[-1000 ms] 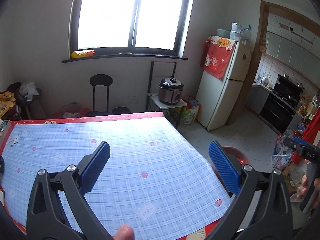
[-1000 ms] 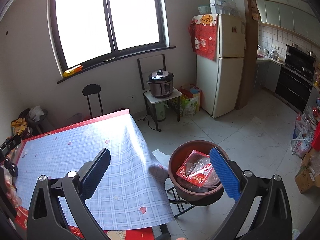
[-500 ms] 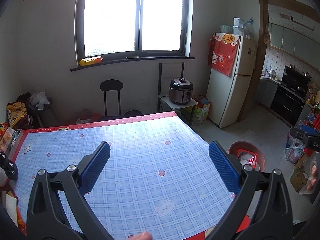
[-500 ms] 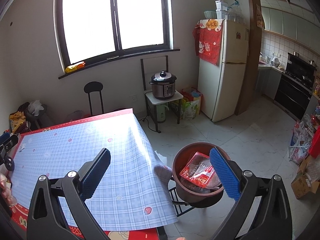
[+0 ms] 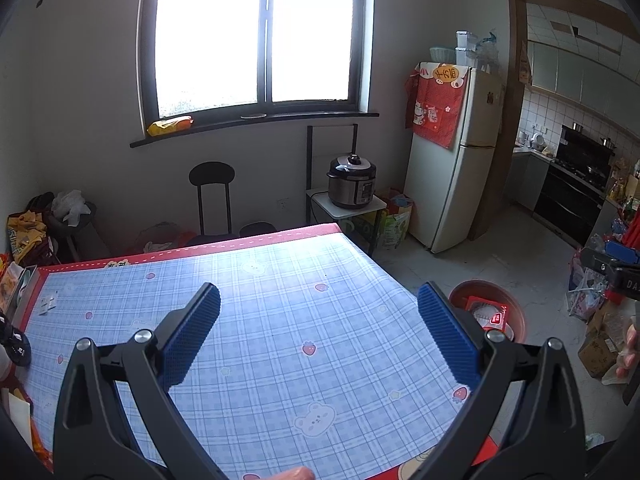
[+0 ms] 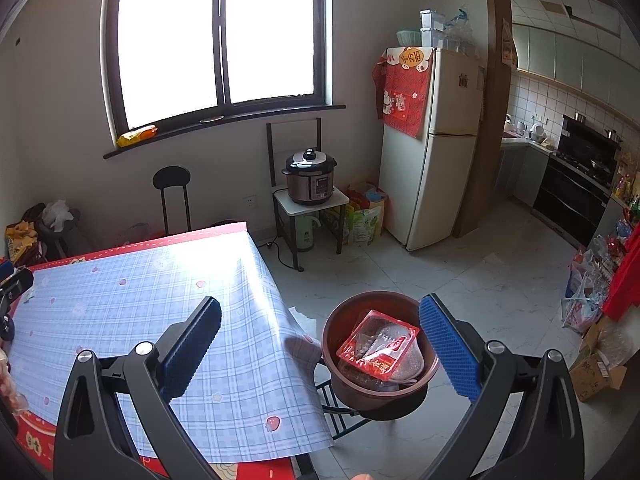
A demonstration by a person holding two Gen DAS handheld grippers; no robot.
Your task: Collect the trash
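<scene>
A brown round bin (image 6: 340, 360) stands on a black stand beside the table's right edge, with a red and clear plastic wrapper (image 6: 376, 346) lying on top of other trash in it. The bin also shows in the left wrist view (image 5: 516, 308) at right. My left gripper (image 5: 318, 332) is open and empty above the blue checked tablecloth (image 5: 280, 300). My right gripper (image 6: 320, 344) is open and empty, raised above the table's right edge and the bin. A small white scrap (image 5: 48, 304) lies at the table's far left.
Packets and a black object crowd the table's left edge (image 5: 12, 344). A pressure cooker (image 6: 310, 176) sits on a small stand, a fridge (image 6: 432, 148) beside it. A black chair (image 5: 212, 200) stands behind the table. Bags and boxes (image 6: 592, 320) line the floor at right.
Both grippers have lifted and drawn back, so both views take in more of the room. Both stay open and empty. The wrapper in the bin has not moved.
</scene>
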